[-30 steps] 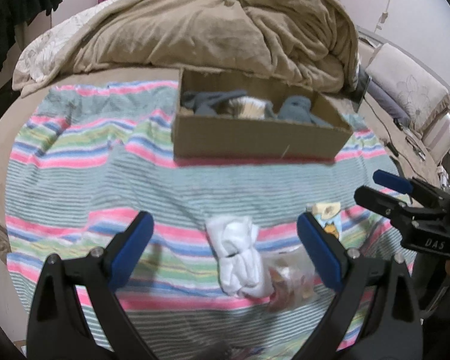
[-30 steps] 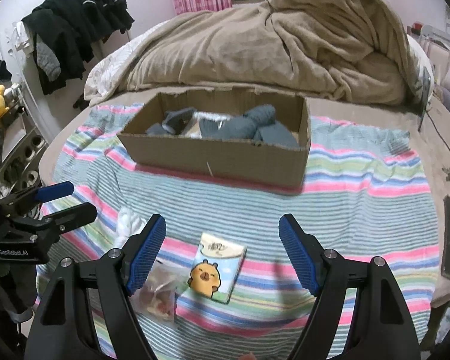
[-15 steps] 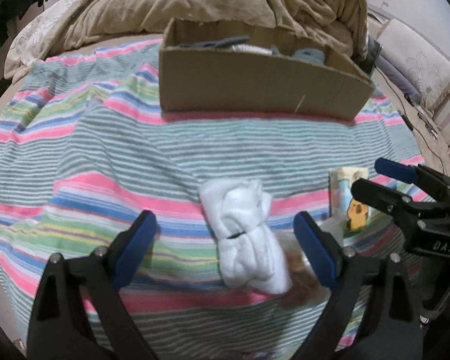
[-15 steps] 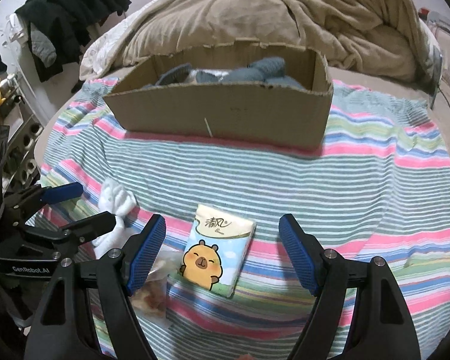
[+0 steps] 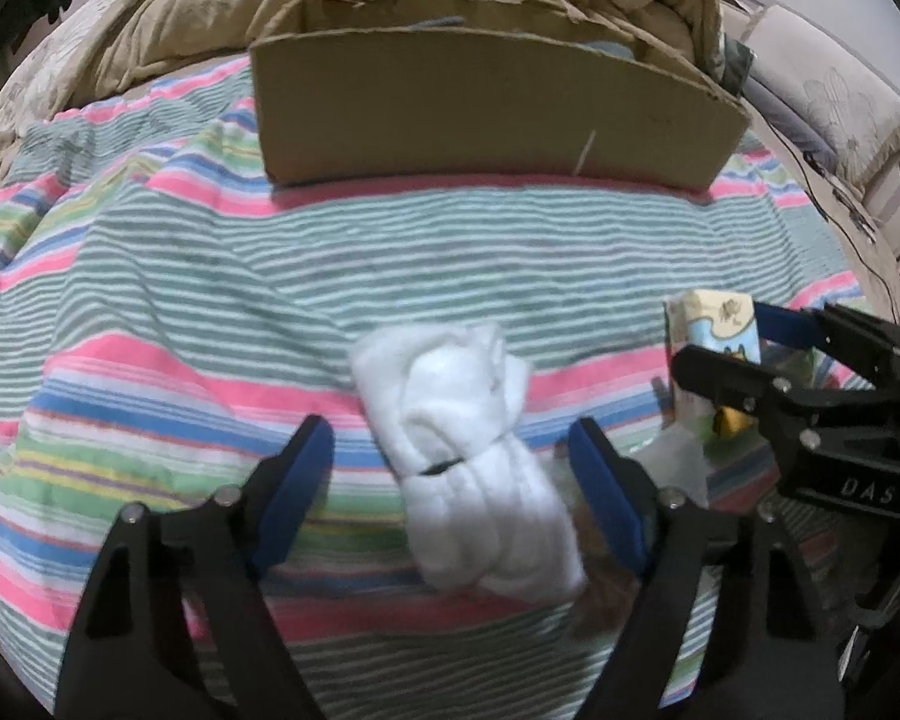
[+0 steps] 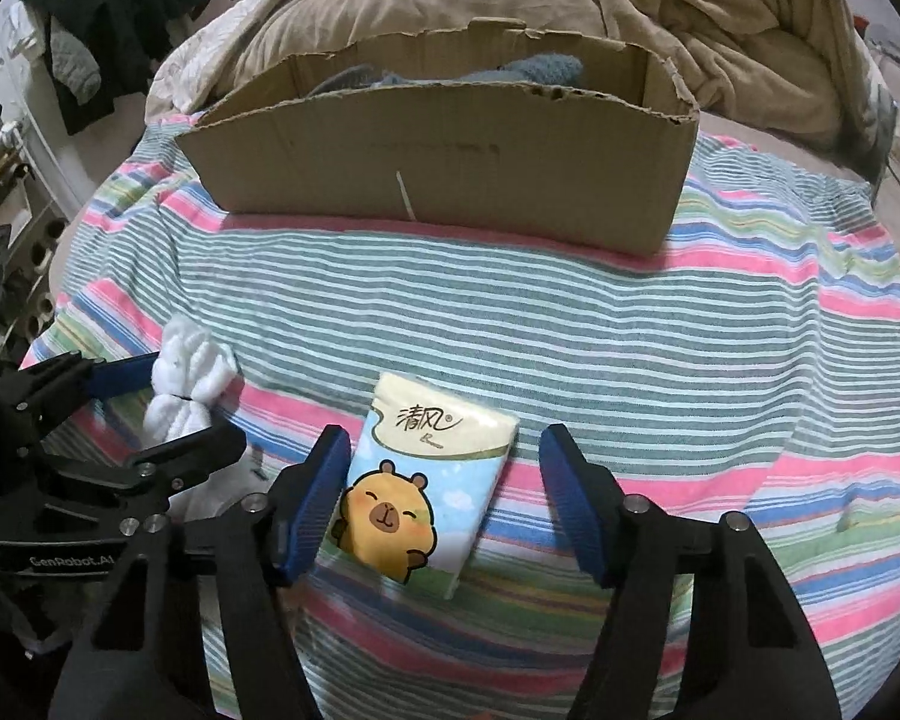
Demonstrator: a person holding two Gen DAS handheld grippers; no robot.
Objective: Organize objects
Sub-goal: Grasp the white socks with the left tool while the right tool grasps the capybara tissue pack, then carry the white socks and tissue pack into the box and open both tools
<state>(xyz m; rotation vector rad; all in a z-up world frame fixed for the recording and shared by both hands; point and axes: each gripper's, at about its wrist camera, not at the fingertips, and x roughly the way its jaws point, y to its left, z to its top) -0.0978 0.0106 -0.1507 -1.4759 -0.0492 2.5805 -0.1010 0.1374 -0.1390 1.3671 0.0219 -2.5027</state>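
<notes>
Blue socks are lying boxed in the cardboard box (image 6: pixel 444 168), while the white socks (image 5: pixel 474 456) and tissue pack (image 6: pixel 426 480) are being straddled, ungripped, by the spread left gripper (image 5: pixel 453 483) and right gripper (image 6: pixel 444 492) near the blanket's (image 6: pixel 570 324) front edge.

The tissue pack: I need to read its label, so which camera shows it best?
The right wrist view: the tissue pack lies face up between the open jaws of the right gripper, print and cartoon fully visible. In the left wrist view it sits at the right edge, mostly hidden behind the right gripper.
</notes>
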